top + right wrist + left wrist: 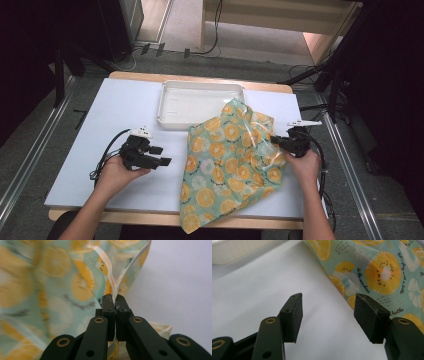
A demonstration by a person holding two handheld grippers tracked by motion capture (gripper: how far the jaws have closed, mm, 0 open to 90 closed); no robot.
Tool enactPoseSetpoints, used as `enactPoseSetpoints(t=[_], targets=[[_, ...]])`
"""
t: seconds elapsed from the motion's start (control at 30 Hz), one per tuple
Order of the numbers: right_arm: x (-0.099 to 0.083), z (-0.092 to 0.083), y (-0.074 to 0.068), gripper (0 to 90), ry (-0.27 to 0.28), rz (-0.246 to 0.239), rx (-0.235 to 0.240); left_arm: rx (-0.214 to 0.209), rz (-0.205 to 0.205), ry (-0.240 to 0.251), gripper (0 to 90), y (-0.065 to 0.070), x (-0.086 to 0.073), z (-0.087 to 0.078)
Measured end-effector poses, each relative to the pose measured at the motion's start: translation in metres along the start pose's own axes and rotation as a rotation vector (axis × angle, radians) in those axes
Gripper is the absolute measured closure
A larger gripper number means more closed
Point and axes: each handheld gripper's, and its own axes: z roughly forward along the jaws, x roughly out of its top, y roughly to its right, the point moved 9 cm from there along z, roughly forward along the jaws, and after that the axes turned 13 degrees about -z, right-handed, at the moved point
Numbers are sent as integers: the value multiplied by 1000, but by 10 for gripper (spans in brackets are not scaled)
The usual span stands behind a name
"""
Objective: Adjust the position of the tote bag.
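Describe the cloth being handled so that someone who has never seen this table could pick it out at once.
On the white table top, look just in front of the empty white tray, toward the right. There lies the crumpled cloth, pale teal with orange citrus slices, one corner hanging over the near edge. It is the only patterned thing there, and the right gripper pinches its edge.

the printed cloth [230,165] looks thin, soft and matt, its hem pale and smooth where the right gripper [115,305] pinches it. both grippers are matt black plastic with brass-coloured rivets; the left gripper [329,315] has rough, grainy pads. the tray [200,121] is smooth white plastic, the table [105,150] matt white with a wooden edge.
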Motion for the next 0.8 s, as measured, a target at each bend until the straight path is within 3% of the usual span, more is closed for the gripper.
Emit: enactPoseSetpoints(t=[0.07,0.17,0.23,0.33,0.37,0.5,0.6,0.8], targets=[[14,-11,-15,900,47,-13,37,1,-1,2,410,0,0,0],[23,-17,-25,900,66,-27,52,-5,-1,5,410,1,0,-1],[34,-24,-40,900,84,-46,74,-5,-3,9,410,1,1,-2],[41,-27,-51,900,89,-65,91,-11,-10,12,411,1,2,-2],[47,-29,-61,900,97,-86,109,-12,-9,14,411,1,2,-3],[55,-33,-75,900,105,-110,130,-16,-12,13,412,2,2,-3],[63,-35,-94,900,113,-135,155,-23,-7,17,413,5,3,-5],[70,-32,-114,900,105,-172,178,-39,-16,35,414,8,7,-10]])
